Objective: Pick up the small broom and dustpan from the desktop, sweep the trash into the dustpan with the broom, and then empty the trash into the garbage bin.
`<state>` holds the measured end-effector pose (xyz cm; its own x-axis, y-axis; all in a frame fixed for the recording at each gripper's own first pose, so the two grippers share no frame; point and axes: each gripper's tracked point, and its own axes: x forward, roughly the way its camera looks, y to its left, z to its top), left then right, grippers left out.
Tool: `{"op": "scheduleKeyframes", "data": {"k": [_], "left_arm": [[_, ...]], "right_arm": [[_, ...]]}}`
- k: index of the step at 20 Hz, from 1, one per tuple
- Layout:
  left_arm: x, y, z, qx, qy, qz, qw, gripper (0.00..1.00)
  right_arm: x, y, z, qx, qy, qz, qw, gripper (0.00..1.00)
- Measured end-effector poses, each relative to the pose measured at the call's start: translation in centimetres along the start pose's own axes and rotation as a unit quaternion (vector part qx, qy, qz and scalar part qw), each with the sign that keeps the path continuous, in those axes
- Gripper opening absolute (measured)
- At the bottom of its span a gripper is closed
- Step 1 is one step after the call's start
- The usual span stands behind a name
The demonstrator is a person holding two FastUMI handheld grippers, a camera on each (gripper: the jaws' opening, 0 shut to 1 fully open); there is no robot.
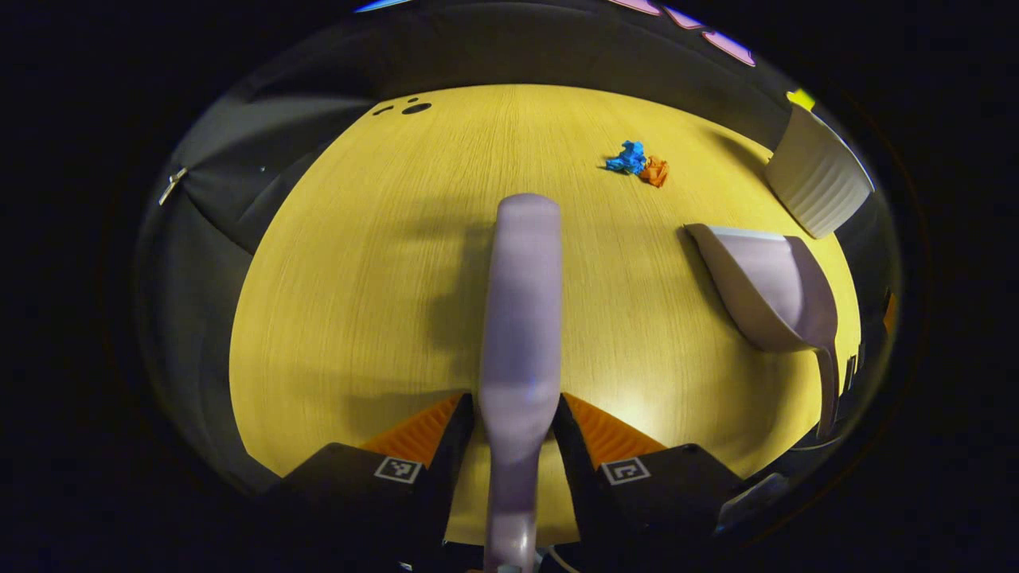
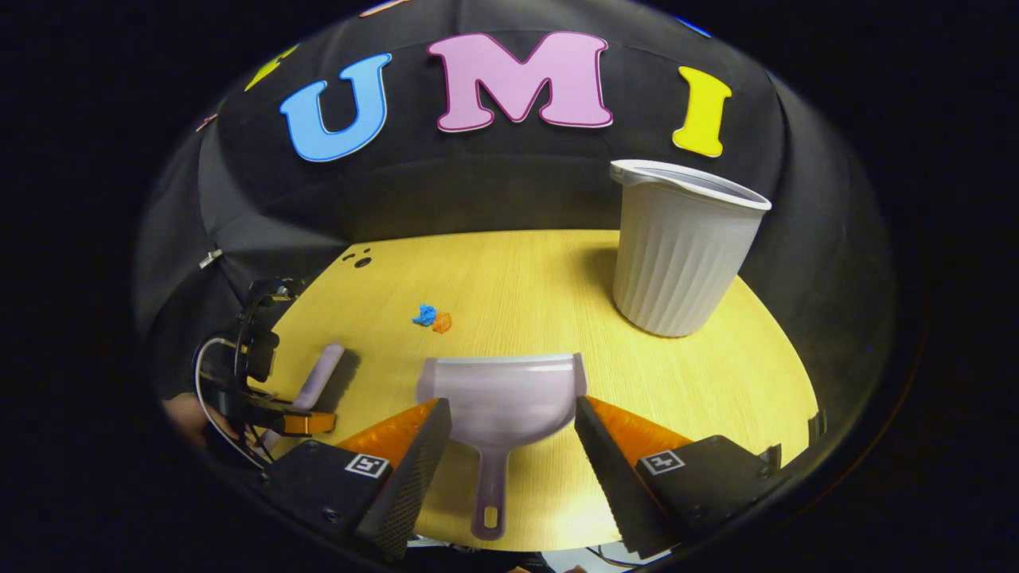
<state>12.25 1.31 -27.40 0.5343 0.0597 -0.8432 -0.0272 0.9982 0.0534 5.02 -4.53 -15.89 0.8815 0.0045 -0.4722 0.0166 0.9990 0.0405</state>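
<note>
My left gripper is shut on the lavender small broom, which points forward over the yellow desktop. That gripper and the broom also appear at the left of the right gripper view. My right gripper is open, its fingers wide on either side of the lavender dustpan, whose handle lies between them on the desktop. The dustpan sits to the right of the broom. Blue trash and orange trash lie together farther out.
A white ribbed garbage bin stands upright at the far right of the desktop. Small dark holes mark the far left corner. Black cloth walls close in behind the table.
</note>
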Motion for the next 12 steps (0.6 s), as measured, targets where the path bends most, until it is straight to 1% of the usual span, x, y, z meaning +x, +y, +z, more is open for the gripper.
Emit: {"op": "scheduleKeyframes", "data": {"k": [1, 2, 3, 5, 8, 9, 12], "left_arm": [[0.2, -0.1, 0.2, 0.0, -0.004, 0.0, 1.0, 0.61], [0.1, -0.2, 0.3, 0.0, -0.004, 0.001, 1.0, 0.59], [0.4, -0.1, 0.2, -0.003, -0.004, 0.002, 1.0, 0.47], [0.2, 0.0, 0.4, -0.014, -0.016, 0.003, 1.0, 0.34], [0.0, 0.1, 0.6, -0.031, -0.042, -0.013, 0.999, 0.28], [-0.1, 0.3, 0.3, -0.025, -0.048, -0.017, 0.998, 0.27], [-1.8, 0.6, 0.2, -0.027, -0.079, -0.027, 0.996, 0.25]], "right_arm": [[0.0, 0.1, -0.2, 0.0, 0.002, -0.001, 1.0, 0.98], [0.0, 0.2, -0.4, -0.001, 0.003, -0.001, 1.0, 0.98], [-0.1, 0.2, -0.8, -0.003, 0.008, 0.0, 1.0, 0.98], [0.4, 0.3, -1.9, -0.008, 0.025, -0.003, 1.0, 0.98], [0.4, 0.7, -2.8, 0.021, 0.051, 0.004, 0.998, 0.98], [0.4, 0.8, -3.1, 0.027, 0.057, 0.003, 0.998, 0.98], [0.4, 0.2, -4.5, 0.023, 0.084, -0.011, 0.996, 0.98]]}}
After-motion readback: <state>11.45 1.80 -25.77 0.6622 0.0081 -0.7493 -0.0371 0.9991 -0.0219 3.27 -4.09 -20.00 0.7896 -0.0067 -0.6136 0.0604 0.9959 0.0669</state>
